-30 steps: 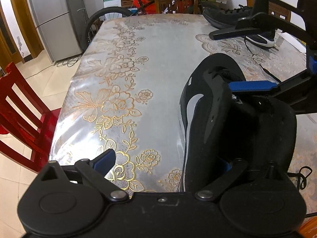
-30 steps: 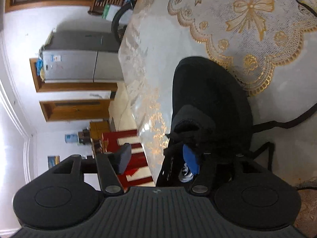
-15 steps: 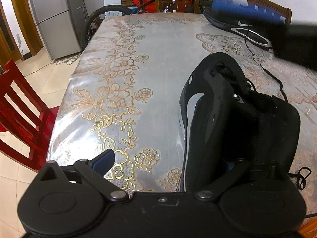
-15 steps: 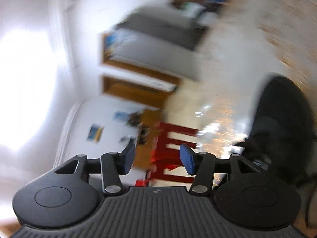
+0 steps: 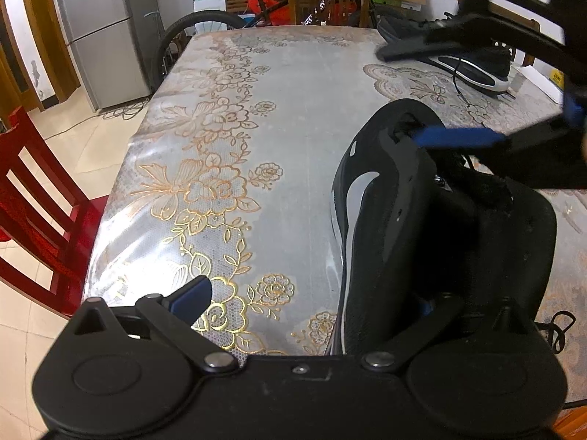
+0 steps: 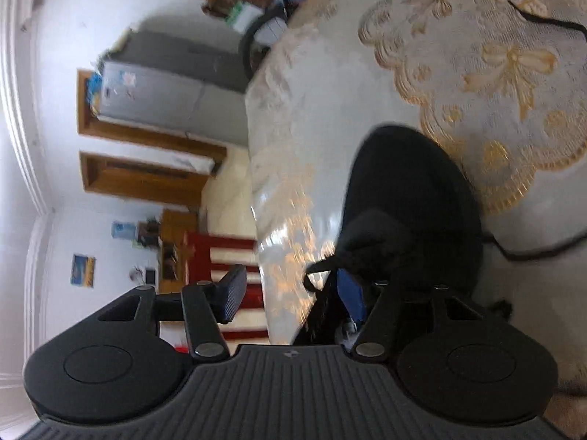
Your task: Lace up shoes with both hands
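Note:
A black shoe (image 5: pixel 403 220) with a grey swoosh lies on the flowered table (image 5: pixel 293 110), its heel toward me. My left gripper (image 5: pixel 308 304) stands open. Its left finger (image 5: pixel 190 299) is apart from the shoe and its right finger (image 5: pixel 425 308) is tucked inside the heel collar. My right gripper (image 5: pixel 398 95) comes in from the right with its jaws opening. Its blue lower finger (image 5: pixel 458 137) reaches the tongue. In the right wrist view the right gripper (image 6: pixel 290 297) holds nothing. A loop of black lace (image 6: pixel 317 273) shows beside the blue pad (image 6: pixel 350 297).
A second black shoe (image 5: pixel 477 66) lies at the far right of the table. Loose lace (image 6: pixel 532 253) trails off the near shoe. A red chair (image 5: pixel 33 201) stands by the table's left edge. A fridge (image 5: pixel 102 33) and a bicycle wheel (image 5: pixel 205 25) stand beyond the table.
The right gripper swung up and away from the shoe, blurring its view, then came back to the tongue, rolled a little. The left gripper and the shoe stayed put.

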The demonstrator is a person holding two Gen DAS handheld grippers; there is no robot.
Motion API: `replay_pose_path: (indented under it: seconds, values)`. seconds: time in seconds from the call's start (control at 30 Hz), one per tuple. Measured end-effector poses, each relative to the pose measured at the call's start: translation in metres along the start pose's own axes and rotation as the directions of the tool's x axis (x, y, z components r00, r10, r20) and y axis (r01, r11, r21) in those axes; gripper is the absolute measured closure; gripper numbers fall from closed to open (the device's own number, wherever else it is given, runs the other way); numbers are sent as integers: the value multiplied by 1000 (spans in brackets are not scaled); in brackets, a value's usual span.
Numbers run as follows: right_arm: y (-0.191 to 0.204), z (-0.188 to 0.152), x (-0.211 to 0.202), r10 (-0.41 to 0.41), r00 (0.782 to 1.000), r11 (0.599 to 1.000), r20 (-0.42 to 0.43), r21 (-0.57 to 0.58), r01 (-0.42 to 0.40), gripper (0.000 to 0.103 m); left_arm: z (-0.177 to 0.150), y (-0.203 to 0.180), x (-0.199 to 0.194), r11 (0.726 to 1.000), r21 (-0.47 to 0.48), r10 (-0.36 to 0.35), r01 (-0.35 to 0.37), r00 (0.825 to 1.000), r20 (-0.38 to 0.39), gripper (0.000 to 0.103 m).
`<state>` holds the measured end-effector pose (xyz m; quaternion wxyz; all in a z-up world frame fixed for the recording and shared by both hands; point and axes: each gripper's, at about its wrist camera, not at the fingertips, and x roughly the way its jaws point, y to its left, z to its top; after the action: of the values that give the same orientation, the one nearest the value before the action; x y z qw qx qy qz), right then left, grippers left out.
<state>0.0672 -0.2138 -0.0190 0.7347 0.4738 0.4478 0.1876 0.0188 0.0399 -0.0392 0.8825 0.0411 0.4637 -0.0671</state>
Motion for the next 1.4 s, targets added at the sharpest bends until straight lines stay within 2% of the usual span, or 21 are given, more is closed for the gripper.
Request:
replay_pose_path:
  seconds: [0.07,0.17,0.27,0.33,0.4,0.47,0.53,0.63,0.67,0.73,0.8,0.83,0.87,0.9,0.93,1.03,1.07,1.13,1.17,1.27,1.4]
  values:
    - [-5,1,5,47,999,999,9,22,-47,33,0,0,1,1000,0,-2,2,1000,0,0]
    - [-15,1,10,139,990,988,15,66,-140,36,1,-3,1,1000,17,-10,10,1000,1,0]
    - [-12,-1,13,320,947,940,-20,135,-314,37,1,-7,0,999,44,0,0,1000,9,0]
    - [-3,-2,9,396,917,917,-51,79,-392,37,1,-5,1,999,36,-7,7,1000,5,0]
    - [8,-2,5,548,830,836,-99,80,-543,38,1,-5,2,999,35,-11,10,1000,3,0]
    - [18,-1,0,679,720,733,-140,88,-675,41,2,-5,2,999,38,-10,10,1000,3,0]
    - [34,6,-13,760,640,648,-111,75,-757,41,2,-6,1,999,41,-9,9,1000,4,0]
    - [60,25,-42,774,632,630,-48,-53,-775,36,2,-5,1,999,41,-11,11,1000,5,0]
    - [65,30,-51,770,637,633,-33,-93,-769,36,2,-5,1,999,41,-12,11,1000,6,0]
    - [73,25,-57,638,770,740,-36,-249,-625,35,1,-4,1,999,40,-13,12,1000,7,0]
    - [81,20,-64,485,874,801,-9,-397,-448,35,1,-4,2,999,37,-15,15,1000,8,0]
    - [85,16,-65,394,919,813,12,-470,-343,38,1,-3,2,999,36,-16,16,1000,8,0]
    - [87,4,-52,253,967,805,25,-560,-196,49,1,-3,2,999,34,-17,17,1000,8,0]
    - [87,-9,-38,137,990,766,25,-636,-90,59,1,-3,2,999,32,-18,17,1000,8,0]
    - [84,-20,-23,38,999,730,16,-684,-17,77,1,-3,2,999,30,-18,18,1000,8,0]
    - [56,-25,9,-29,987,865,-160,-498,-55,76,0,-3,1,1000,23,-18,18,1000,11,0]
    - [47,-25,19,-40,977,901,-207,-430,-54,67,0,-3,1,1000,21,-18,18,1000,10,0]
    - [33,-21,29,-44,985,956,-167,-292,-7,46,0,-3,1,1000,19,-18,18,1000,10,0]
    - [27,-19,35,-51,988,973,-146,-228,16,41,1,-3,1,1000,20,-17,17,1000,10,0]
    - [22,-17,45,-92,990,984,-110,-164,73,42,1,-3,1,1000,19,-18,18,1000,9,0]
    - [10,-14,48,-60,993,996,-103,-73,53,41,1,-2,2,1000,14,-23,23,1000,8,0]
